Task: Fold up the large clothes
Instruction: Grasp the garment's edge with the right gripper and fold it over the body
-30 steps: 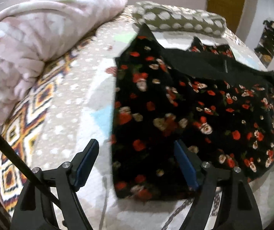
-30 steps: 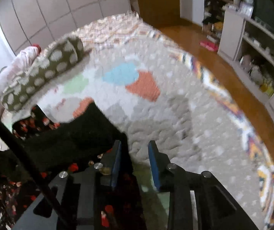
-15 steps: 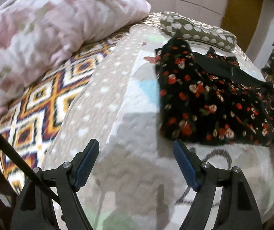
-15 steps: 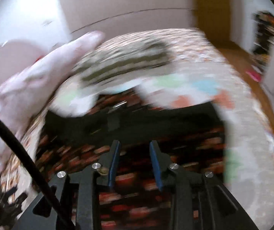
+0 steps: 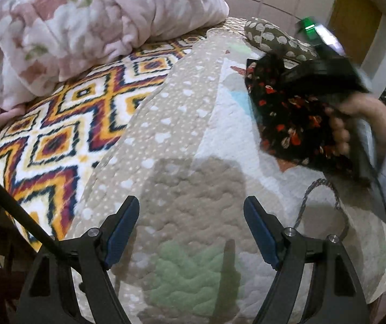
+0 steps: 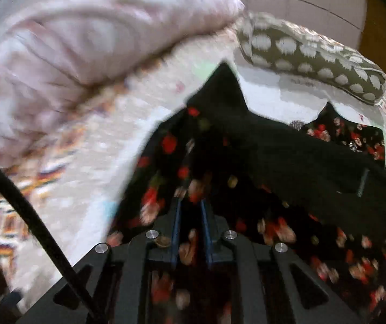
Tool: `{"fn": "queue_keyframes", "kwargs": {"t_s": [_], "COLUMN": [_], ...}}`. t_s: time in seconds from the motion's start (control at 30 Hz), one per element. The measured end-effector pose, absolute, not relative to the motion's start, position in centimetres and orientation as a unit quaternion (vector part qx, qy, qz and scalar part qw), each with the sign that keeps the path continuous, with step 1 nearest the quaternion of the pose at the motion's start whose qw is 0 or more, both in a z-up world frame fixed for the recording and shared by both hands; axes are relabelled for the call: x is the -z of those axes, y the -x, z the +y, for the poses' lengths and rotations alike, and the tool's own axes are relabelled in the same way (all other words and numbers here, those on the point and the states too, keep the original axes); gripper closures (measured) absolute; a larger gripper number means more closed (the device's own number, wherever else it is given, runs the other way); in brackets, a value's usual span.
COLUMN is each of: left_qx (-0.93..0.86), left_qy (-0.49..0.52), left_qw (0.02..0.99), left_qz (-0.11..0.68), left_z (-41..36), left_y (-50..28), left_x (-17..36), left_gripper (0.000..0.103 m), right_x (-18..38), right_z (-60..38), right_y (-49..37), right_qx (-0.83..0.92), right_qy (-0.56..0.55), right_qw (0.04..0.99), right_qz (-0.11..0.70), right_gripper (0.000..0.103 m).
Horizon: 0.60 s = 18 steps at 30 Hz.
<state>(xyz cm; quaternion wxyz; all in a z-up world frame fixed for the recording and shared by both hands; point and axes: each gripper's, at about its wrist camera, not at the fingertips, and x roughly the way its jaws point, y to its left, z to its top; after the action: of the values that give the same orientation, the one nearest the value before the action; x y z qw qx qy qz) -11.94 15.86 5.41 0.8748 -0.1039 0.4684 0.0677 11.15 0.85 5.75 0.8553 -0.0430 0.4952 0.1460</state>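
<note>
Quilted bedspread (image 5: 182, 140) covers the bed; a pink blanket (image 5: 79, 19) and spotted pillow (image 6: 311, 54) lie at its far side. Floral garment (image 6: 273, 178) lies flat on it. Left gripper (image 5: 191, 232): fingers wide, empty. Right gripper (image 6: 190, 210): fingers narrow, closing over garment fabric.
</note>
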Motion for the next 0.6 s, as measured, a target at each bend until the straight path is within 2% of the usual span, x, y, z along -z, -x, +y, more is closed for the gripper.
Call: {"fn": "queue_keyframes", "kwargs": {"t_s": [0.2,0.27,0.37,0.6], "left_qx": [-0.071,-0.068,-0.067,-0.055], "left_qy": [0.098,0.098,0.093,0.078], "left_qw": [0.878,0.881,0.883,0.885], "left_qz": [0.463,0.458,0.455,0.456], "left_z": [16.2,16.0,15.3,12.6], "left_y": [12.4,12.6,13.0,13.4], "left_x": [-5.4,-5.8,-6.2,-6.9], "left_gripper": [0.024,0.024,0.024,0.024], "right_x": [-4.2,-5.1,-7.8,-11.2], "right_z": [2.9,2.8,0.7,-5.9], "right_y": [-13.6,-13.2,-11.2,-3.9], "right_qx": [-0.094,-0.099,-0.113,-0.126], "right_qy": [0.076,0.089,0.033,-0.013], "right_qw": [0.844,0.845,0.869,0.888], "right_qz": [0.523,0.519,0.481,0.441], "right_gripper": [0.089,0.085,0.073,0.072]}}
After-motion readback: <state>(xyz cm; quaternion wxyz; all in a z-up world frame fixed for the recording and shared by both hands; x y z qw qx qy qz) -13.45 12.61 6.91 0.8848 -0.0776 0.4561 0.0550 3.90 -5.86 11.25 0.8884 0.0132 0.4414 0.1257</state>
